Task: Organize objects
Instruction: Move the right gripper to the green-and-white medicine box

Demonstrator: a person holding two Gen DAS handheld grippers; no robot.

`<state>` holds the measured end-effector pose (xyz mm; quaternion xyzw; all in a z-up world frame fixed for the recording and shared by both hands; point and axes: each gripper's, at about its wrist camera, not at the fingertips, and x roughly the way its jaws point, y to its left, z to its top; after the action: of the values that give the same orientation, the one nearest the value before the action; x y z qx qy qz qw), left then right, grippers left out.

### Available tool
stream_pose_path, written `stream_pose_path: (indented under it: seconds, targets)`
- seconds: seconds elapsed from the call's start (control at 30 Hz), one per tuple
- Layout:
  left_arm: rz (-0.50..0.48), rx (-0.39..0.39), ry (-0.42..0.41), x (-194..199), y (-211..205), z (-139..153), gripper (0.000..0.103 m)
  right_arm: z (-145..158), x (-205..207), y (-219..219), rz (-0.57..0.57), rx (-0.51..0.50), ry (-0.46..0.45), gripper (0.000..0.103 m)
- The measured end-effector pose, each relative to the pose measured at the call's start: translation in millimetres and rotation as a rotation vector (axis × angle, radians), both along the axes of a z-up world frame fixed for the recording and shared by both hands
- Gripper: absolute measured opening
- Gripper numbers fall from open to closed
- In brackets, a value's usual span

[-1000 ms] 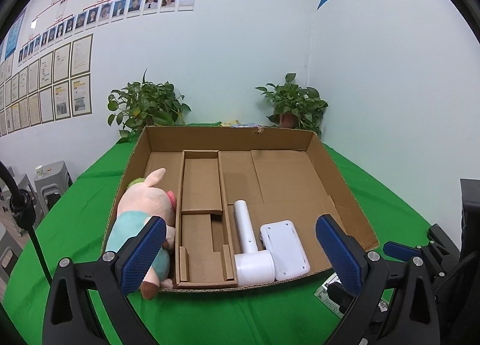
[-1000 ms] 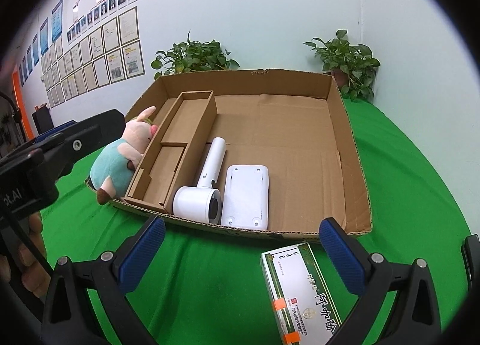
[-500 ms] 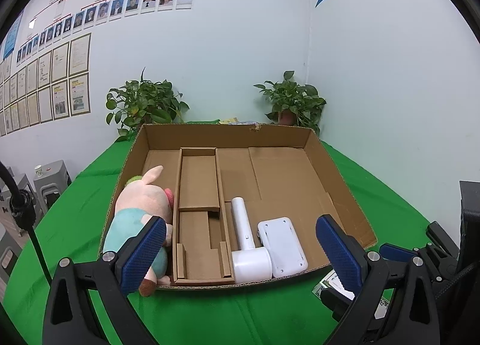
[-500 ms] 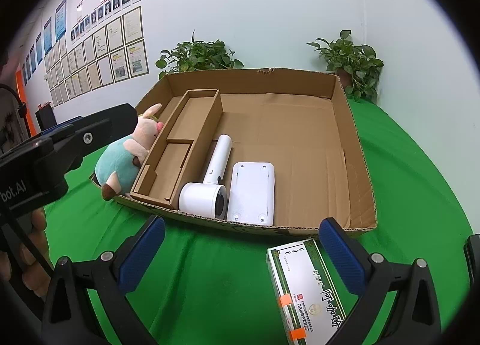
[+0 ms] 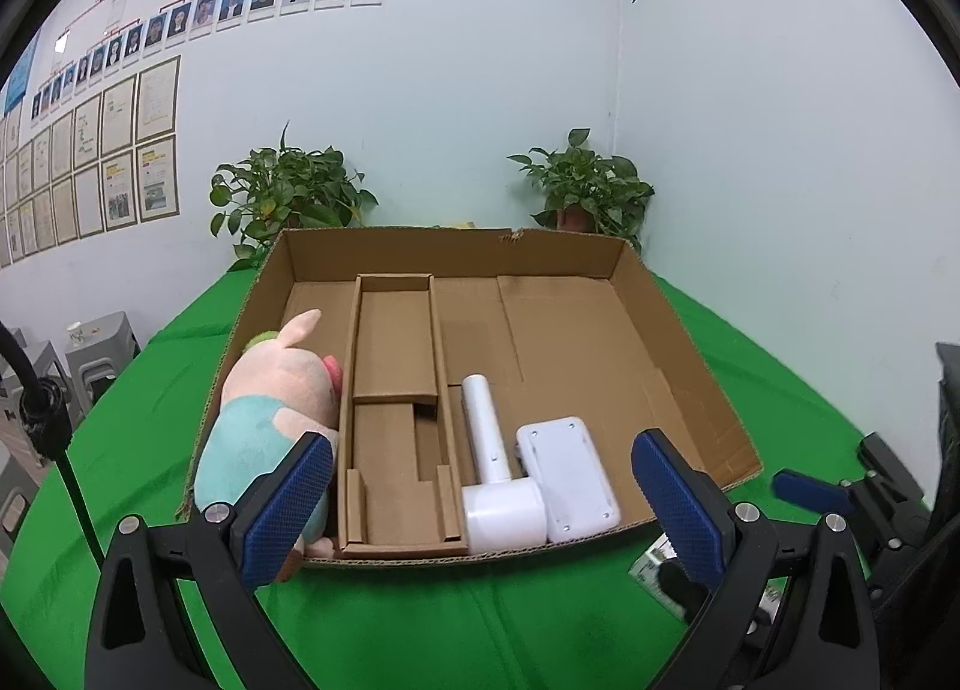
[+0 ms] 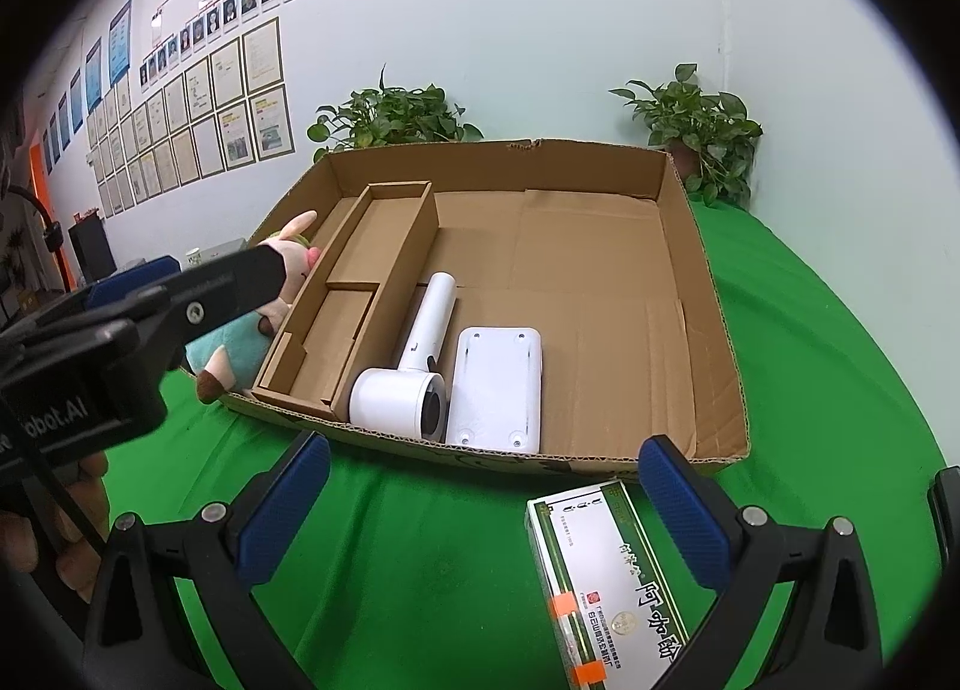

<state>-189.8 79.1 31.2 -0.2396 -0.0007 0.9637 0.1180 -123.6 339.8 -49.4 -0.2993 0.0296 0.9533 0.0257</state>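
Observation:
A shallow cardboard box (image 5: pixel 690 342) (image 6: pixel 714 294) lies on the green table. Inside it are a cardboard insert (image 5: pixel 393 390) (image 6: pixel 366 282), a white hair dryer (image 5: pixel 495 480) (image 6: pixel 414 366) and a white flat device (image 5: pixel 567 477) (image 6: pixel 498 384). A pink and teal plush pig (image 5: pixel 264 420) (image 6: pixel 240 342) lies at the box's left side. A green and white carton (image 6: pixel 606 576) (image 5: pixel 654 564) lies on the cloth in front of the box. My left gripper (image 5: pixel 480 504) is open and empty before the box's near edge. My right gripper (image 6: pixel 483 501) is open and empty, the carton near its right finger.
Two potted plants (image 5: pixel 288 198) (image 5: pixel 588 192) stand behind the box by the white wall. Grey stools (image 5: pixel 96 342) stand left of the table. The left gripper's body (image 6: pixel 120 330) reaches in at the left of the right wrist view.
Both grippers have drawn back and up a little from the box. The carton shows more fully in the right wrist view. Nothing was grasped.

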Motion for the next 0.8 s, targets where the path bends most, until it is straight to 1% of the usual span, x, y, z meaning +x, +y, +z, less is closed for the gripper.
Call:
stream_pose_path:
  seconds: [0.1, 0.2, 0.27, 0.33, 0.4, 0.5, 0.57, 0.67, 0.8]
  targets:
    - [0.002, -0.018, -0.006, 2, -3, -7, 0.101, -1, 7, 3, -0.002, -0.007, 0.029, 0.102]
    - [-0.013, -0.011, -0.028, 5, -10, -17, 0.101, 5, 27, 14, 0.029, -0.064, 0.121, 0.102]
    - [-0.014, -0.019, -0.053, 5, -15, -24, 0.101, 6, 39, 21, 0.059, -0.071, 0.155, 0.102]
    - [-0.022, -0.018, -0.096, 3, -22, -34, 0.101, 4, 49, 28, 0.088, -0.068, 0.154, 0.102]
    - [-0.030, -0.012, -0.140, 1, -27, -44, 0.101, -7, 54, 38, 0.112, -0.072, 0.101, 0.102]
    - [-0.067, 0.014, -0.216, -3, -29, -59, 0.101, -37, 57, 56, 0.088, -0.068, -0.059, 0.102]
    - [-0.094, 0.039, -0.261, -4, -28, -67, 0.101, -52, 63, 63, 0.067, -0.041, -0.118, 0.102]
    - [-0.111, 0.072, -0.301, -5, -21, -79, 0.101, -70, 70, 74, 0.020, -0.034, -0.180, 0.102]
    - [-0.093, 0.044, -0.325, 0, -5, -96, 0.101, -82, 73, 79, -0.004, -0.053, -0.222, 0.102]
